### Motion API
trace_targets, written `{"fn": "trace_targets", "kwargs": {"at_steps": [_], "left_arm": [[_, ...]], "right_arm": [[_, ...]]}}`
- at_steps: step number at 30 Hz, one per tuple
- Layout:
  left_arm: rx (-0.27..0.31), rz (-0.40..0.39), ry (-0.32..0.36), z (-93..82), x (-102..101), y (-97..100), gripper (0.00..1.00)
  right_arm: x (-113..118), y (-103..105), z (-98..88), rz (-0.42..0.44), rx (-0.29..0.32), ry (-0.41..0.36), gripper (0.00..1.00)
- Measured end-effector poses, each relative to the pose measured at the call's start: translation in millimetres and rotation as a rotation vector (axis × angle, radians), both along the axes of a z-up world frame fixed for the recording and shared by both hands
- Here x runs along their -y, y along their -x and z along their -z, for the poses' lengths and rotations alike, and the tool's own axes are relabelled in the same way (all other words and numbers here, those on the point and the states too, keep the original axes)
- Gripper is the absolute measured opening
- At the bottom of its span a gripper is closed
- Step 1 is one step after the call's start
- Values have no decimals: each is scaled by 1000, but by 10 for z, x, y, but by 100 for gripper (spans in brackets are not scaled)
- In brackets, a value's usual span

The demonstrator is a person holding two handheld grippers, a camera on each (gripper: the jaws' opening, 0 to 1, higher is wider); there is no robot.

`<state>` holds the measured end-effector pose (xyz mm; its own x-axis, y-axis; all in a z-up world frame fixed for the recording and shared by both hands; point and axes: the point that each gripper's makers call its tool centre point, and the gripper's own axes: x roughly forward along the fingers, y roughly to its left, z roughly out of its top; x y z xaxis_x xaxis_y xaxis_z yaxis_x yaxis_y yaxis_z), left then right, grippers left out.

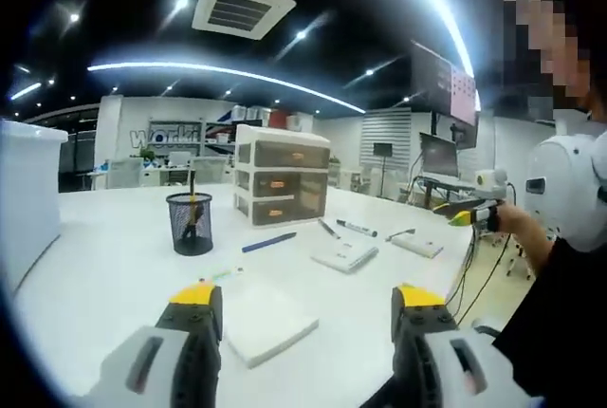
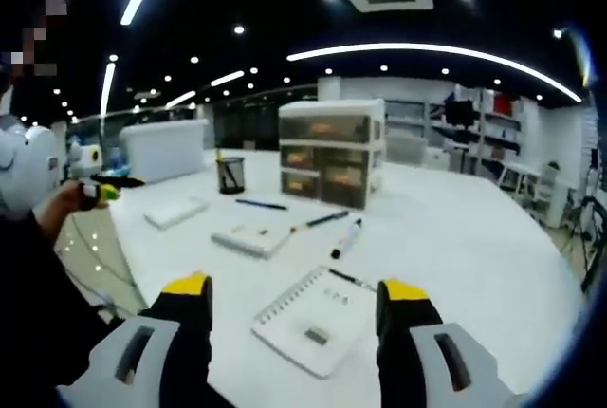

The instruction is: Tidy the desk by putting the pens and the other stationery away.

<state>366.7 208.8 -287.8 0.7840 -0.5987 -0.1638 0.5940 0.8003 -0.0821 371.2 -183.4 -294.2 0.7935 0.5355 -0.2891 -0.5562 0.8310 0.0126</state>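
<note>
In the left gripper view my left gripper is open above the near table edge, over a white pad. Beyond it lie a blue pen, a black pen, a marker and a small white notebook. A black mesh pen cup holds a pencil. In the right gripper view my right gripper is open over a spiral notebook with a small dark item on it. Further on lie the marker, black pen and blue pen.
A drawer unit stands mid-table beside the pen cup. A tall white box stands at one end. A person stands at the table edge, holding each gripper. Cables hang off the table side.
</note>
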Motion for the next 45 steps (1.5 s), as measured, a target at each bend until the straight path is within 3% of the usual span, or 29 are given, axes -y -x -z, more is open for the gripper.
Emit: {"fn": "trace_targets", "kwargs": {"at_steps": [10,24,35,45], "left_arm": [[-44,2,8,108,-25,7,72],[-11,-42,0,50,-172,17,73],[-12,-50,11,86,-248,46,74],[-2,-48,15,63,-267,79,74]], "right_arm": [[70,35,-9,3,-15,32,68],[-53,82,-98,-57,-22,86,68],[-305,-38,-299,-180,-36,210,67],[-504,-197,-336,-275,-63,317,66]]}}
